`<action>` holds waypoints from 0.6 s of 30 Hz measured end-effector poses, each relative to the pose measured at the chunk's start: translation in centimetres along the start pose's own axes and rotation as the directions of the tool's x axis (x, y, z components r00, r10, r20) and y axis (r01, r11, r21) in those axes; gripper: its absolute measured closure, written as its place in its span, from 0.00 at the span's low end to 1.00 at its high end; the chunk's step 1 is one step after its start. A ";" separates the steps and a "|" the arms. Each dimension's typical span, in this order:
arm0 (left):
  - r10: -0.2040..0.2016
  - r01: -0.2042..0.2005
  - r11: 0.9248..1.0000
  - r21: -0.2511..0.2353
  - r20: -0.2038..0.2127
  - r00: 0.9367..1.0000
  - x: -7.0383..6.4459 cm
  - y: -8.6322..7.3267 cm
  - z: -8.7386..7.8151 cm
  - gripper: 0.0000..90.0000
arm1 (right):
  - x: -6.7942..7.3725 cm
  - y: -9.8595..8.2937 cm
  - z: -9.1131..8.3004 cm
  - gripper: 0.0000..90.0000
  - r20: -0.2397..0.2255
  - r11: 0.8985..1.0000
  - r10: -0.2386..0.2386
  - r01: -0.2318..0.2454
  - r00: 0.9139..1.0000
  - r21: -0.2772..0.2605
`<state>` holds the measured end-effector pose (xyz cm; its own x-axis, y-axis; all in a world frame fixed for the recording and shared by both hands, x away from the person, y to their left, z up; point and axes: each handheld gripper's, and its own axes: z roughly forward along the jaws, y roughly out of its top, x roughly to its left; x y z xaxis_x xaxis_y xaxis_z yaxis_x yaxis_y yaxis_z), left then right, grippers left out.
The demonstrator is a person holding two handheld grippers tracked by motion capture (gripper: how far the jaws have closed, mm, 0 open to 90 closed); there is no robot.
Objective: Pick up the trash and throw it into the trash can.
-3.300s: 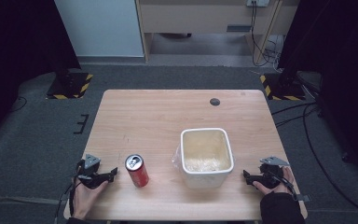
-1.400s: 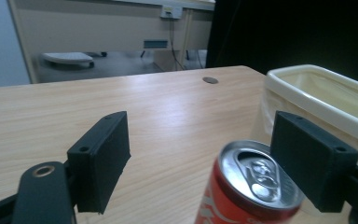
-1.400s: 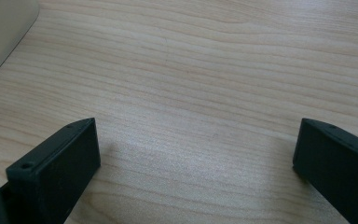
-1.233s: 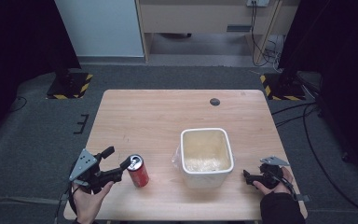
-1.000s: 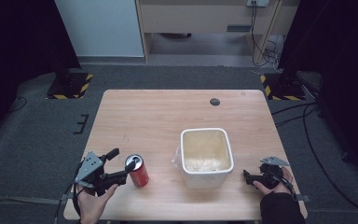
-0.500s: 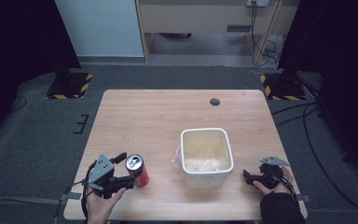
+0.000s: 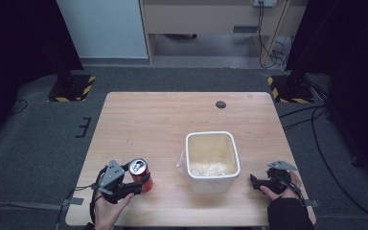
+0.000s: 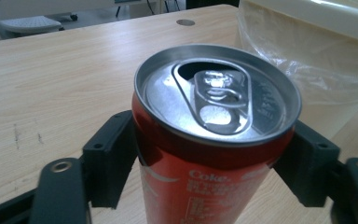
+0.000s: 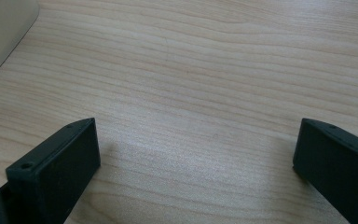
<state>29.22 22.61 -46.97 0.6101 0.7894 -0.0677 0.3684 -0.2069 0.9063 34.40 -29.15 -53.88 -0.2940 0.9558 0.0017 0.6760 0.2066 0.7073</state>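
Observation:
An opened red Coke can (image 7: 139,173) stands upright near the table's front left. In the left gripper view the can (image 8: 214,140) sits between the two black jaws, and each jaw presses against a side of it. My left gripper (image 7: 138,185) is shut on the can and a hand holds it from below. At the front right, my right gripper (image 7: 253,180) rests low over the wood in the other hand. In the right gripper view this gripper (image 9: 196,158) is open, with bare table between its jaws.
A white square bin (image 7: 212,135) stands between the two grippers, with crumpled clear plastic (image 7: 182,163) against its left side. In the left gripper view the bin (image 8: 307,14) is close on the right. A small black disc (image 7: 221,104) lies at the far edge of the wooden table (image 7: 163,120).
My left gripper has moved right from the table's left edge to the can, and its jaws now hold it. The right gripper has stayed put.

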 end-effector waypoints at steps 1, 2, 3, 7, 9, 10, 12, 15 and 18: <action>0.001 -0.001 1.000 0.001 0.002 1.000 0.0 0.0 0.0 0.33 | 0.0 0.0 0.0 0.01 0.000 1.000 -0.002 0.002 1.000 -0.001; 0.002 -0.002 1.000 0.001 0.003 1.000 0.0 0.0 0.0 0.35 | 0.0 0.0 0.0 0.01 0.000 1.000 -0.002 0.002 1.000 -0.001; 0.003 -0.003 1.000 0.001 0.001 1.000 0.0 0.0 0.0 0.35 | 0.0 0.0 0.0 0.01 0.000 1.000 0.000 0.000 1.000 0.000; 0.011 -0.011 1.000 0.001 -0.007 1.000 0.0 0.1 -0.2 0.36 | 0.0 0.0 0.0 0.01 0.000 1.000 -0.002 0.002 1.000 -0.001; 0.008 -0.008 1.000 -0.009 -0.006 1.000 0.0 0.2 -0.3 0.37 | 0.0 0.0 0.0 0.01 0.000 1.000 -0.002 0.002 1.000 -0.001; 0.009 -0.010 1.000 -0.013 -0.008 1.000 0.0 0.3 -0.4 0.37 | 0.0 0.0 0.0 0.01 0.000 1.000 -0.001 0.001 1.000 -0.001; 0.009 -0.009 1.000 -0.024 -0.008 1.000 0.1 0.4 -0.6 0.37 | 0.0 0.0 0.0 0.01 0.000 1.000 -0.001 0.001 1.000 0.000; 0.006 -0.006 0.999 -0.042 -0.011 1.000 0.1 0.7 -0.9 0.37 | 0.0 0.0 0.0 0.01 0.000 1.000 -0.002 0.002 1.000 -0.001; 0.003 -0.004 0.998 -0.059 -0.011 1.000 0.1 1.0 -1.2 0.37 | 0.0 0.0 0.0 0.01 0.000 1.000 -0.002 0.002 1.000 -0.001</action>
<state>28.80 23.18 -45.56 0.6032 0.7953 -0.0599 0.3238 -0.1756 0.9297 34.40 -29.16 -53.88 -0.2950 0.9555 0.0006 0.6752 0.2080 0.7077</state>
